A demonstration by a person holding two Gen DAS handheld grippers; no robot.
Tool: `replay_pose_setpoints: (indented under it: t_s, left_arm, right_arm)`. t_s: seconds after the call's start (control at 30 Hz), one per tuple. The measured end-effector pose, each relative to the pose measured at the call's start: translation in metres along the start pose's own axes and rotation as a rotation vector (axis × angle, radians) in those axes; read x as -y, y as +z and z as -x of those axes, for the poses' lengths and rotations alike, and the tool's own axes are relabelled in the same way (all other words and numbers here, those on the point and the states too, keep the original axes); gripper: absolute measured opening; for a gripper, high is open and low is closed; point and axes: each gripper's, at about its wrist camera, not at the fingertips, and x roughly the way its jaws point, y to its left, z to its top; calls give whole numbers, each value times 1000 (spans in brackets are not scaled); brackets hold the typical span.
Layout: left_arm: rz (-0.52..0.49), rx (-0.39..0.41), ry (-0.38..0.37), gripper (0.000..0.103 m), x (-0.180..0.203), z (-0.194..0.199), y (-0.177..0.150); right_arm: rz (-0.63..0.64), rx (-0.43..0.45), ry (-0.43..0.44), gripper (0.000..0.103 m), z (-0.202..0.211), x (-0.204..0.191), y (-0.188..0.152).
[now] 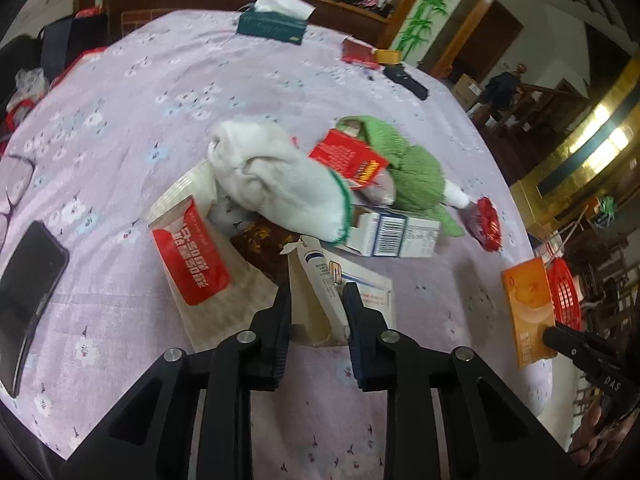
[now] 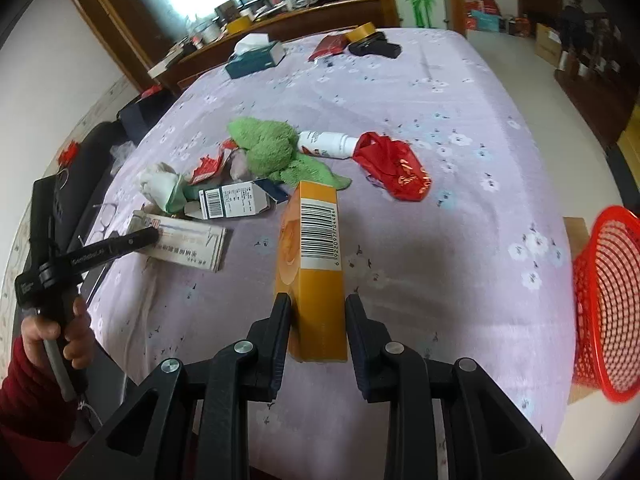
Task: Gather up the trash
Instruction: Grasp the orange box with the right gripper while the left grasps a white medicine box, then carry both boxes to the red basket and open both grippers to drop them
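My left gripper [image 1: 316,294] is shut on a flat white carton [image 1: 320,280] with an open torn end, at the near edge of a trash pile on the lilac tablecloth [image 1: 120,120]. My right gripper [image 2: 318,306] is shut on an orange box [image 2: 316,264] with a barcode, held over the cloth; this box also shows in the left wrist view [image 1: 528,312]. The pile holds a red packet [image 1: 190,258], a white barcode box [image 1: 394,232], a small red box [image 1: 348,156], a white cloth [image 1: 280,180] and a green towel [image 2: 272,146]. A red mesh basket [image 2: 608,304] stands at the table's right edge.
A red plastic bag [image 2: 394,166] and a white bottle [image 2: 326,142] lie beyond the towel. A black phone [image 1: 28,288] and glasses [image 1: 12,184] lie at the left. A teal tissue box [image 2: 256,58], red packet, tape roll and black case sit at the far end.
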Motion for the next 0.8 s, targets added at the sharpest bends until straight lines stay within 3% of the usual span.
replay_pose_setpoints:
  t_s: [0.4,0.8]
  left_arm:
    - [-154,88,-55,22,40,45,-1]
    - [-341,65,-166,22,116,45,-3]
  right_arm:
    - [-65,83,-20,30,29,-10,-16]
    - [-205,149,-79,30,65,21,-38]
